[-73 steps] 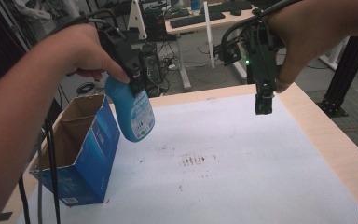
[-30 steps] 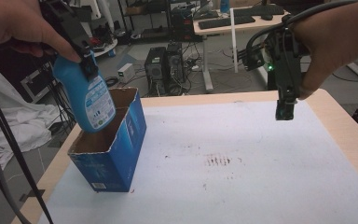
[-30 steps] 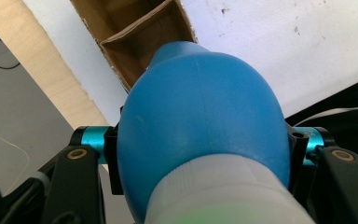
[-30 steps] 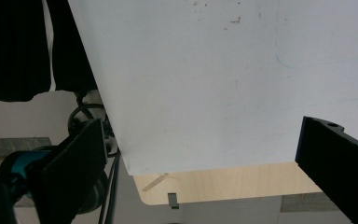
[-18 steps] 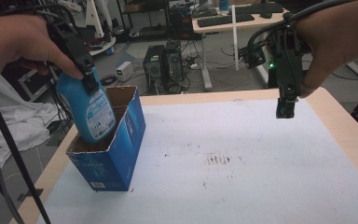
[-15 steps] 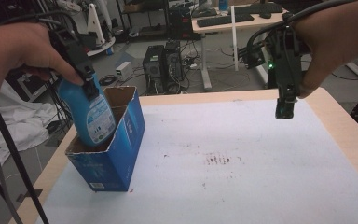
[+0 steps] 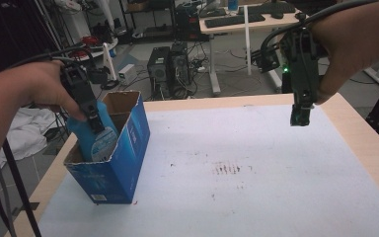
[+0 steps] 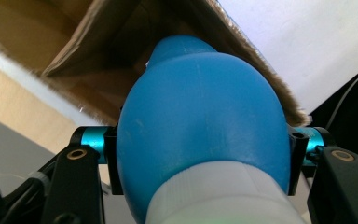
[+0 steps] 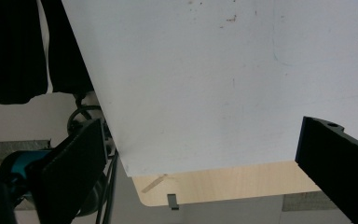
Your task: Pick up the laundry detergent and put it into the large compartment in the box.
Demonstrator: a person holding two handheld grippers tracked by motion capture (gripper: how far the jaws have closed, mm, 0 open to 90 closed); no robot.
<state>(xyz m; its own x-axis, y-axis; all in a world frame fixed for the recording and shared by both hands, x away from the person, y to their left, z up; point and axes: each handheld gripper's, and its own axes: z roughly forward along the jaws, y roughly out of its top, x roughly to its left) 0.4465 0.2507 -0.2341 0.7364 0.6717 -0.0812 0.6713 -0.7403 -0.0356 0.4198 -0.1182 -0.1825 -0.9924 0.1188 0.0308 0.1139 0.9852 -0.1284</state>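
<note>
Blue bottle (image 7: 94, 140): pinched in my left tongs (image 7: 96, 124), long axis upright, lower half inside cardboard box (image 7: 123, 158) directly beneath.
Right tongs (image 7: 299, 116): spread, empty, well apart over the surface (image 7: 256, 163).

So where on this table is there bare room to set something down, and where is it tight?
Most of the white table top is bare, from the blue cardboard box across to the right wooden edge, below the right gripper. It is crowded at the left edge, where the left gripper holds the blue bottle partly inside the box.
</note>
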